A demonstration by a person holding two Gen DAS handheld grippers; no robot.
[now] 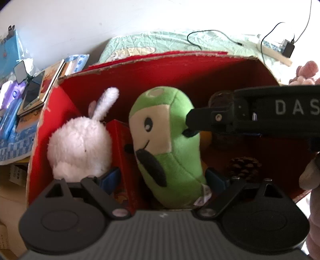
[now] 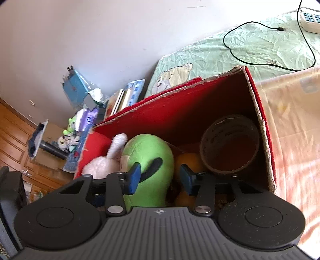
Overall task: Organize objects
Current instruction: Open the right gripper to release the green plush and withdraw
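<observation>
A red cardboard box (image 1: 160,70) (image 2: 180,112) holds a green plush (image 1: 172,140) (image 2: 148,148) standing upright beside a white bunny plush (image 1: 80,146) (image 2: 100,166), with a red divider (image 1: 120,140) between them. My left gripper (image 1: 164,176) is open wide, its blue pads on either side of the green plush's base. My right gripper (image 2: 161,177) (image 1: 189,126) reaches in from the right, open, over the plush's upper side and its black arm. A pinecone (image 1: 244,166), an orange object (image 2: 188,158) and a brown roll (image 2: 230,144) lie in the box's right part.
The box rests on a bed with a green sheet (image 2: 260,50) carrying a black cable (image 2: 228,44) and a power strip (image 2: 310,18). Books and clutter (image 1: 34,94) are stacked left of the box. A hand (image 1: 312,176) shows at the right edge.
</observation>
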